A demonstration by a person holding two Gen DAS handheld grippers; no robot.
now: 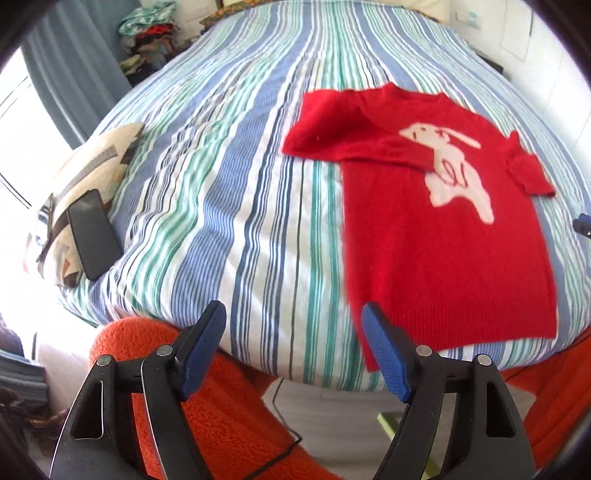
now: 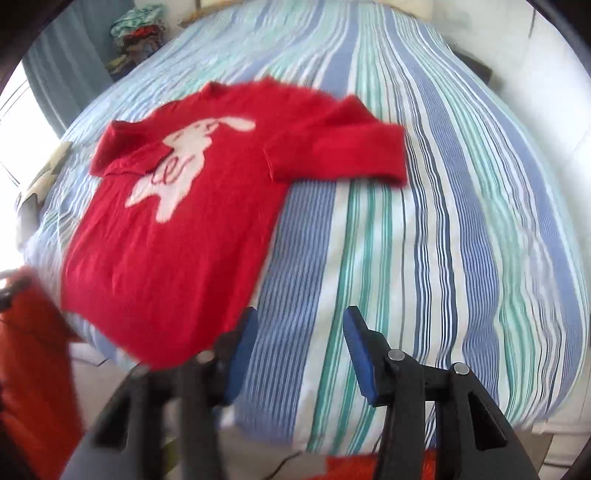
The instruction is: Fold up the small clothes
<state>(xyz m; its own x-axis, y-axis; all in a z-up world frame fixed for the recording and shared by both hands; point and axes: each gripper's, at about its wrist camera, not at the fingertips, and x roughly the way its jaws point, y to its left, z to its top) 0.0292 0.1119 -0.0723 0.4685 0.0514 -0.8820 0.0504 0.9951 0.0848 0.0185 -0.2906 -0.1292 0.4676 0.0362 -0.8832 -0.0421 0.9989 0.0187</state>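
A small red sweater (image 1: 447, 236) with a white animal figure lies flat on the striped bedspread (image 1: 229, 192), hem toward me. One sleeve is folded across its chest and the other bends beside it. My left gripper (image 1: 293, 317) hangs above the bed's near edge, just left of the hem, its jaws wide apart with nothing between them. In the right wrist view the same sweater (image 2: 177, 236) fills the left half. My right gripper (image 2: 301, 325) hovers just right of the hem's corner, jaws apart and empty, blurred.
A patterned cushion (image 1: 92, 173) with a black phone (image 1: 94, 232) on it sits at the bed's left edge. A pile of clothes (image 1: 147, 33) stands at the far left. Orange fleece sleeves (image 1: 221, 398) and a thin cable lie below the bed edge. A wall bounds the right.
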